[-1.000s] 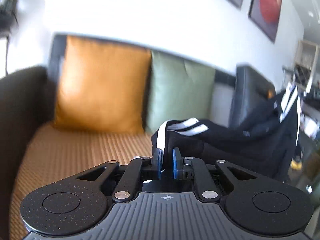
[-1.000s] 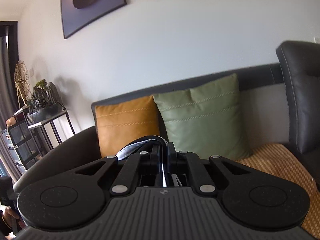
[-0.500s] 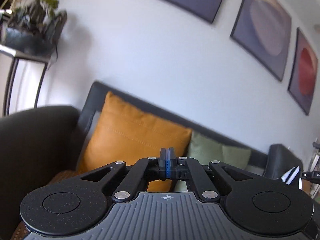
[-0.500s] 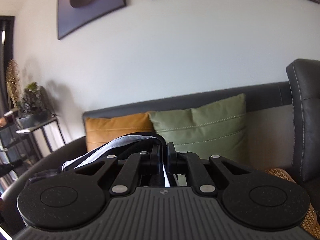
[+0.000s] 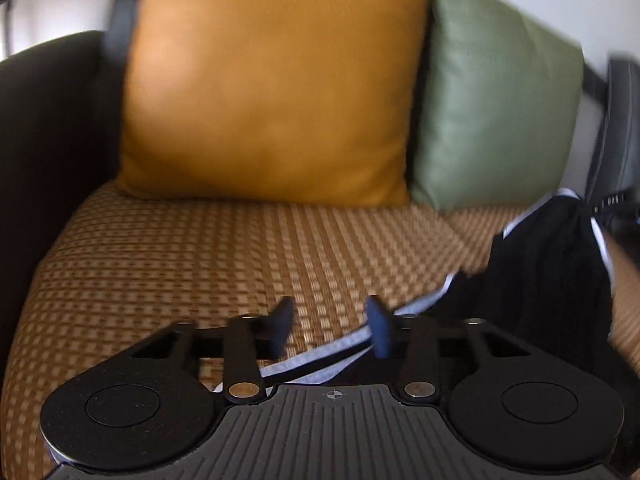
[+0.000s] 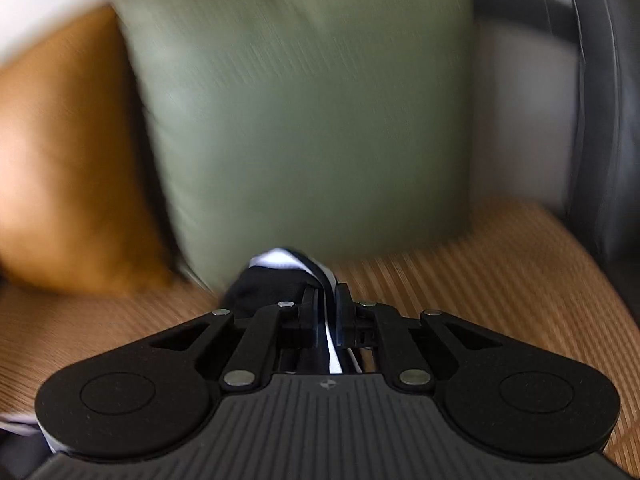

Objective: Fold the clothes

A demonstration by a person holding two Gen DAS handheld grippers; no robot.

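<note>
Garment [image 5: 552, 272], black with white stripes, hangs pinched in right tool [image 6: 328, 312]; left tool [image 5: 330, 326] gapes empty.

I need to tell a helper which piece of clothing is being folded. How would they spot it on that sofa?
Start at the sofa with the woven orange-brown seat cover, an orange cushion and a green cushion against its back. The black garment lies at the seat's right, below the green cushion. It is the only dark fabric there, edged with white stripes.

Both views motion-blurred; black garment [image 5: 548, 276] cut by right edge; its lower part hidden behind right tongs [image 6: 327, 308].
</note>
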